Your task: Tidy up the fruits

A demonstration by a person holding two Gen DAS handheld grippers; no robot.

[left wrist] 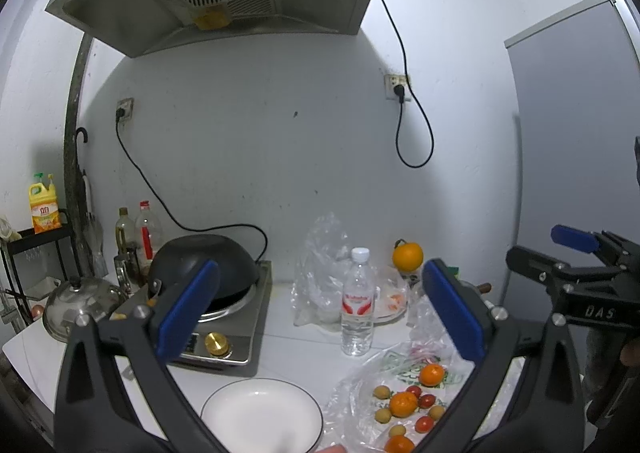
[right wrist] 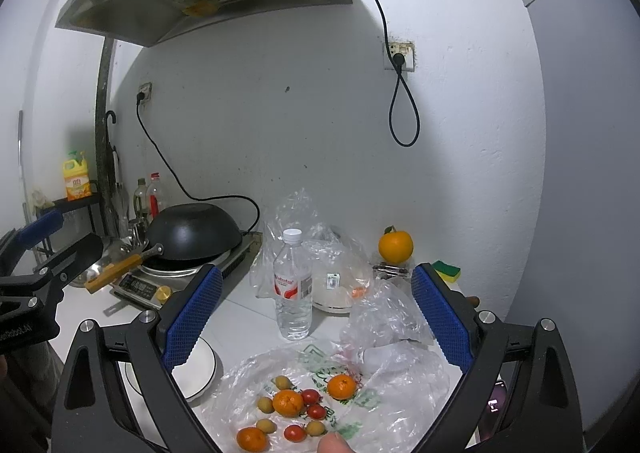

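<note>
We held both tongs wide and empty above the white table (right wrist: 248,317): the left tongs (left wrist: 320,309) over a white plate (left wrist: 262,417), the right tongs (right wrist: 316,317) over a clear plastic bag (right wrist: 400,405) spread flat. On that bag, at the right view's 6 o'clock, lay small oranges (right wrist: 287,402), cherry tomatoes (right wrist: 310,396) and pale longans (right wrist: 265,404), loosely clustered. A water bottle (right wrist: 293,289) stood upright beyond them, a larger orange (right wrist: 395,247) at 1 o'clock, an upturned wok (right wrist: 196,231) at 10 o'clock.
</note>
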